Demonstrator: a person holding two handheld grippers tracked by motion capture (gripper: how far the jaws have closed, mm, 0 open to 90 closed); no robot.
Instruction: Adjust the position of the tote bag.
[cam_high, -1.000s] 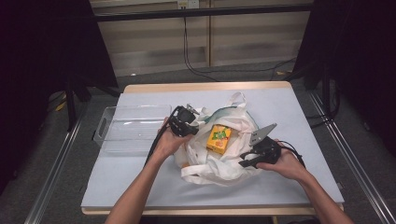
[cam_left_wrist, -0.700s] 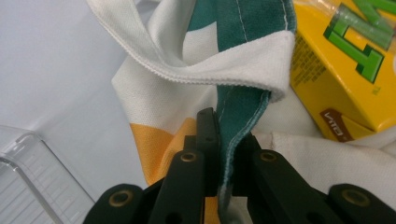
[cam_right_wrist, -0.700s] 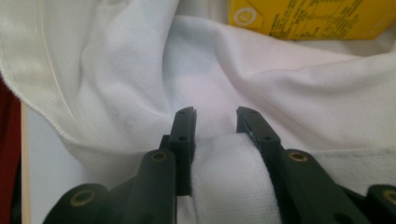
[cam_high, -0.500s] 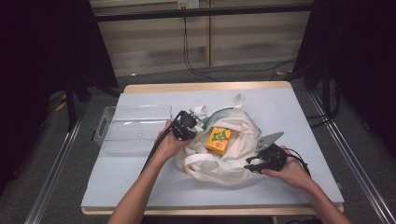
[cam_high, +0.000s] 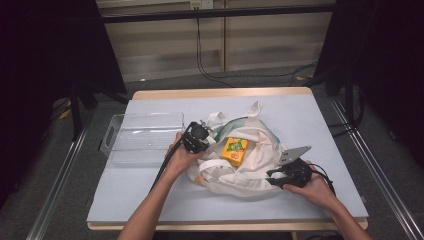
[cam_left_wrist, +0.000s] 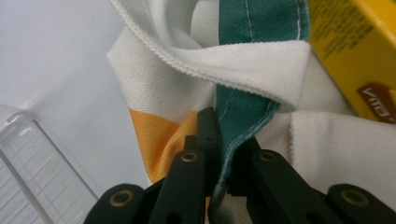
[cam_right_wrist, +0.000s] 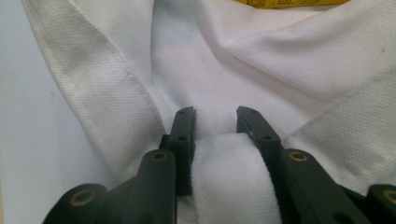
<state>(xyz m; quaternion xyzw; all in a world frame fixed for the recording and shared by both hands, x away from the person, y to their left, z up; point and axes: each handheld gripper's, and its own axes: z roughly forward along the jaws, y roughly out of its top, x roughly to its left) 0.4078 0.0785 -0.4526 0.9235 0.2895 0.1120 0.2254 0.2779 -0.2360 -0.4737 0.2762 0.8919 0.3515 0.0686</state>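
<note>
A white cloth bag (cam_high: 257, 142) with green and orange parts lies crumpled mid-table, and a yellow carton (cam_high: 234, 150) rests in its mouth. My left gripper (cam_high: 199, 137) is at the bag's left side; in the left gripper view it (cam_left_wrist: 226, 135) is shut on the green-trimmed rim (cam_left_wrist: 243, 109), with the carton (cam_left_wrist: 348, 51) at the upper right. My right gripper (cam_high: 278, 175) is at the bag's near right edge. In the right gripper view it (cam_right_wrist: 215, 114) is shut on a folded white strap (cam_right_wrist: 229, 172) between its jaws, with bag cloth (cam_right_wrist: 289, 65) beyond.
A clear plastic tray (cam_high: 145, 136) sits on the table's left side, just beside my left hand; its corner (cam_left_wrist: 28, 158) appears in the left gripper view. The pale blue tabletop (cam_high: 315, 117) extends to the right and far side. Cables hang behind the table.
My right gripper has drawn toward the table's near right, taking the white strap and the bag's edge with it. The left gripper has stayed put on the rim.
</note>
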